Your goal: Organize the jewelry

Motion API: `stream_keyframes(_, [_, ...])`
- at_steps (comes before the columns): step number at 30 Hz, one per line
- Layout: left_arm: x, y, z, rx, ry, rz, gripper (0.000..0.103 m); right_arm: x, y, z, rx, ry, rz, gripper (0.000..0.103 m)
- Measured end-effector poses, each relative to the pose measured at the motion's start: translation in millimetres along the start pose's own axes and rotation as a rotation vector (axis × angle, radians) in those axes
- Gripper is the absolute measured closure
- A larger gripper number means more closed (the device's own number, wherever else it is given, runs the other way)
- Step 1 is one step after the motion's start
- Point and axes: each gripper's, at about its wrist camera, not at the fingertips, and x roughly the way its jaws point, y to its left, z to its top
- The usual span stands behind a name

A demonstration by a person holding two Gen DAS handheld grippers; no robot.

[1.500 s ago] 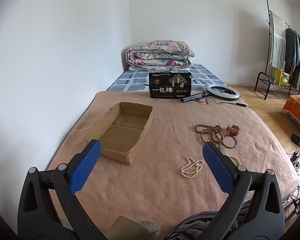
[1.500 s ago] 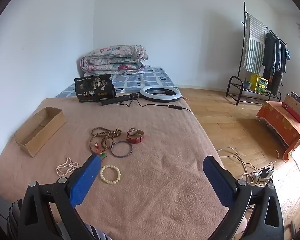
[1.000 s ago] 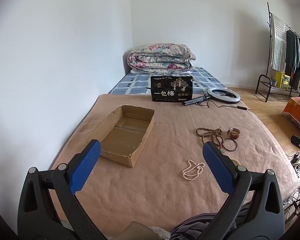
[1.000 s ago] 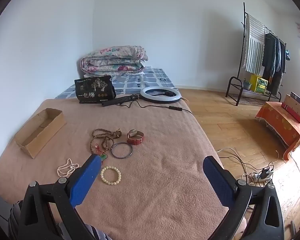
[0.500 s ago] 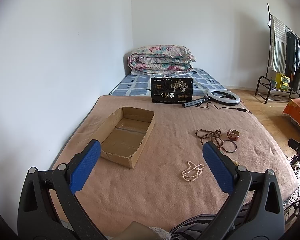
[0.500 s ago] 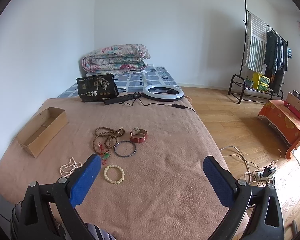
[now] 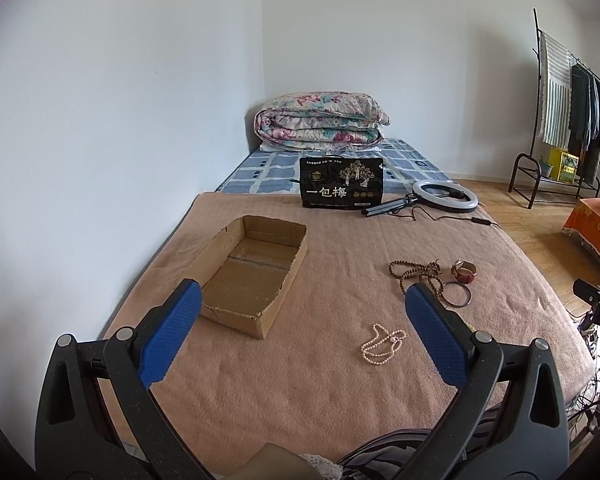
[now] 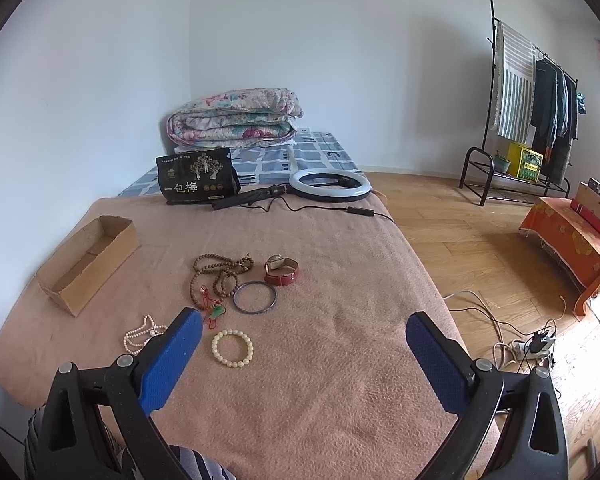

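Both tongs (image 7: pixel 302 310) (image 8: pixel 303 334) agape, seemingly empty

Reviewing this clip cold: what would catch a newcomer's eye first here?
Probably the cluster of jewelry on the brown blanket: brown prayer beads, a red watch, a dark bangle, a cream bead bracelet and a pearl necklace nearer the front. Left of them sits an empty cardboard box. Farther back, a black bag and a ring light.
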Motion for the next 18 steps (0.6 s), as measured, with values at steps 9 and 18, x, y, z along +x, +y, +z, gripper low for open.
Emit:
stream_keyframes(9, [-0.8, 0.2, 0.9, 0.000, -0.004, -0.001, 0.000, 0.8, -1.0, -0.3, 0.003, 0.000, 0.003, 0.000])
stream_keyframes(18, [-3.5, -0.3, 4.1, -0.004, -0.003, -0.003, 0.000, 1.2, -0.5, -0.5, 0.003, 0.001, 0.005, 0.000])
